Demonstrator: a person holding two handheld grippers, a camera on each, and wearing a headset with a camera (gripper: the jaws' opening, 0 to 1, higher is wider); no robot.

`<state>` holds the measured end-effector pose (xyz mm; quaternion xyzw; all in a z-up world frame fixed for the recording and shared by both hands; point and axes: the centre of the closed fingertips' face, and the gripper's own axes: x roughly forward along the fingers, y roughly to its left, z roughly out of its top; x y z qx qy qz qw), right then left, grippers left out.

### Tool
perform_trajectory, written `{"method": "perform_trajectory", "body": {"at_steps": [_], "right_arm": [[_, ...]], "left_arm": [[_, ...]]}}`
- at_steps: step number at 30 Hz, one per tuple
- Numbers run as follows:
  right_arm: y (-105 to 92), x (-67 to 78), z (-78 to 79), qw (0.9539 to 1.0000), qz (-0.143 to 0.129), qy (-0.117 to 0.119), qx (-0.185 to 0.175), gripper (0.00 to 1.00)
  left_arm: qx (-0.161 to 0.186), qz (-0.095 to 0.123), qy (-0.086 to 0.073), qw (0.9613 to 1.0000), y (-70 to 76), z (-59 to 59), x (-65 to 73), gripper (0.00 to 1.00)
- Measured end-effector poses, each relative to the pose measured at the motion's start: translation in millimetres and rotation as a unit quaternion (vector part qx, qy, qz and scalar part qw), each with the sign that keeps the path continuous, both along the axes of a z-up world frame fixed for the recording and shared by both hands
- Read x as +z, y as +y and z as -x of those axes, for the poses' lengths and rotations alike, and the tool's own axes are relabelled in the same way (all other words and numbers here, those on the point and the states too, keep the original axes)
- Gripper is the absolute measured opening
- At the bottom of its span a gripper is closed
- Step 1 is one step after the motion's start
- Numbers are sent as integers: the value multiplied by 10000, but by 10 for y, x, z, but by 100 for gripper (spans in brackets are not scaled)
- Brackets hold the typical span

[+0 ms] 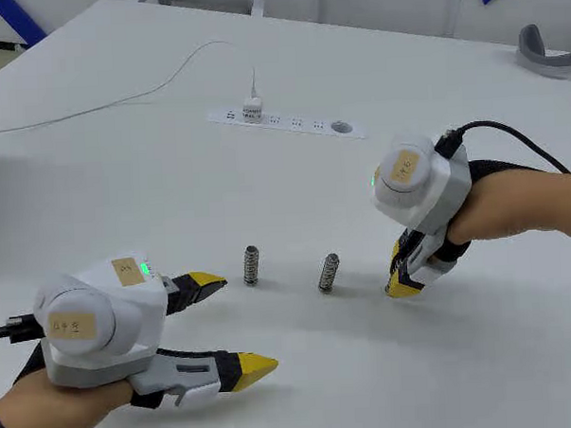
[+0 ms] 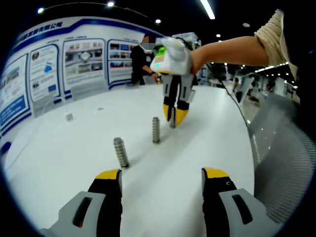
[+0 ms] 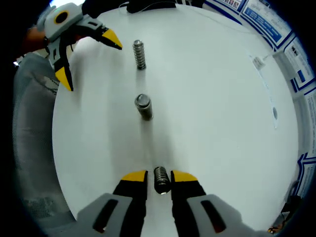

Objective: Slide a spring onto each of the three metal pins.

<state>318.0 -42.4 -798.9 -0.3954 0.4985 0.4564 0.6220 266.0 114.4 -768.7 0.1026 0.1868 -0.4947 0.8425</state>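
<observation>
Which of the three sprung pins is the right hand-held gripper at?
The end pin, between the right hand-held gripper's jaws; the middle pin and far pin stand free.

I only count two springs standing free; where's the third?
The third spring sits between the tips of the right claw, right of the middle spring in head view.
</observation>
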Motion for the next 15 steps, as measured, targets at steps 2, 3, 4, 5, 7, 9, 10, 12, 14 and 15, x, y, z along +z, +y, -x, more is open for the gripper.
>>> {"method": "perform_trajectory", "body": {"at_steps": [2,3,4,5,7,9,10,12,14,15], "right_arm": [[-8,-1,0,10000,-27,-17,-10,22],[-11,0,-2,10000,-42,-26,-22,23],[-19,2,-2,10000,-66,-27,-49,23],[-24,4,-2,9999,-85,-29,-67,24],[-41,12,-13,9998,-131,-80,-103,26],[-51,22,-15,9996,-197,-112,-157,28],[-53,29,-15,9995,-231,-132,-176,29],[-66,38,-7,9992,-286,-158,-216,31],[-83,42,-2,9989,-335,-203,-241,33],[-88,45,0,9987,-367,-220,-261,33]], "left_arm": [[1,8,0,10000,-4,-1,1,66],[2,9,0,10000,-4,-3,1,66],[0,8,0,10000,-4,-4,0,66],[-1,6,-2,10000,-4,-4,0,66],[1,7,3,10000,-4,-4,-1,67],[4,7,8,10000,-3,-6,-3,67],[5,7,8,10000,-3,-8,-4,67],[2,5,14,10000,-3,-6,-8,67],[2,2,19,10000,-3,-4,-9,67],[2,4,19,10000,-3,-4,-9,67]]}}
